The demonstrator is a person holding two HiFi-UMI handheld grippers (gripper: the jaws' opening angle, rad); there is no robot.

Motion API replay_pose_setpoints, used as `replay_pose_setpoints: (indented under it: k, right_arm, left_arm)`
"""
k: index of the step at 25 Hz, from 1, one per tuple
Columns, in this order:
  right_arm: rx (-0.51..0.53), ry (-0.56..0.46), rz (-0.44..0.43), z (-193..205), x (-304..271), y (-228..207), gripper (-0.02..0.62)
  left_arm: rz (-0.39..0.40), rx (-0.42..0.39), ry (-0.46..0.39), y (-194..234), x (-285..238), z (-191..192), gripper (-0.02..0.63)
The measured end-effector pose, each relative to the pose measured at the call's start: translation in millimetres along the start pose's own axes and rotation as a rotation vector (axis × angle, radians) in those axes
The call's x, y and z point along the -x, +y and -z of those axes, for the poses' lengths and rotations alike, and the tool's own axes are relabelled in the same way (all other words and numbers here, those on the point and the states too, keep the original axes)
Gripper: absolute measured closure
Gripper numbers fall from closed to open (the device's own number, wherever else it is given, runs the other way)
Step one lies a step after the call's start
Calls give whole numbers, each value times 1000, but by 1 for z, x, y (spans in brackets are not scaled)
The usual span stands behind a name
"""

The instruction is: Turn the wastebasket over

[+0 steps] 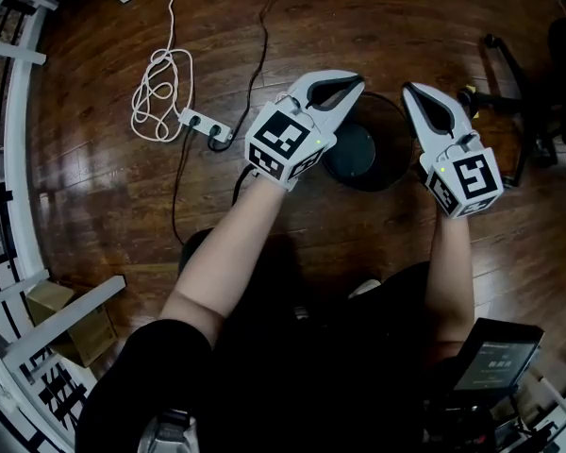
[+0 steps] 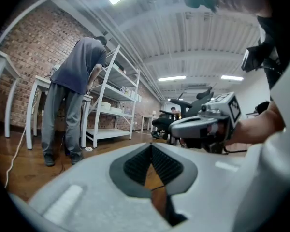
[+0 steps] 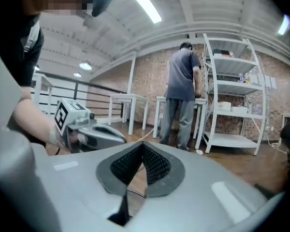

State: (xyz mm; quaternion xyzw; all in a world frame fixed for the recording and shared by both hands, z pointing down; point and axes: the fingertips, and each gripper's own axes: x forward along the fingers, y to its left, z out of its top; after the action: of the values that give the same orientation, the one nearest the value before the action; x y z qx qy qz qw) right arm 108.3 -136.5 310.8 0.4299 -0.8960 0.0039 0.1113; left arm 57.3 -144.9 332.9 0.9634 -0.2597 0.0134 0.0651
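Left gripper [image 1: 356,80], right gripper [image 1: 408,89] (both closed) flank wastebasket [image 1: 379,161].

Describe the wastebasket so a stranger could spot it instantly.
On the dark wooden floor, look just ahead of the person, between the left gripper and the right gripper. The wastebasket stands there, seen from above. It is round and black, unlike the white power strip and the coiled white cable to its left.
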Motion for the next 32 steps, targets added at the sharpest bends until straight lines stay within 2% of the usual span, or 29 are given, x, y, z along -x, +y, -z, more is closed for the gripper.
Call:
replay_pose_setpoints:
  k: [2, 4, 8, 15, 19, 29, 32]
  right_arm:
    - [-7, -83, -15, -14, 12, 14, 588]
    - [-8, -119, -21, -15, 18, 18, 588]
    - [-30, -130, -26, 0, 23, 12, 588]
    - [-52, -184, -57, -1, 24, 10, 588]
    - [-60, -182, -84, -3, 14, 21, 588]
    - [-49, -196, -133, -5, 7, 38, 588]
    - [-49, -194, -125, -6, 10, 37, 588]
  left_arm:
    - [8, -11, -7, -7, -2, -2, 604]
    - [21, -18, -26, -13, -3, -7, 604]
    - [34, -36, -39, -21, -2, -12, 604]
    - [33, -70, -11, -29, -10, -9, 604]
    - [30, -85, -3, -29, -2, -10, 604]
    - [11, -79, -19, -28, 3, -17, 604]
    - [15, -74, -31, -30, 6, -21, 604]
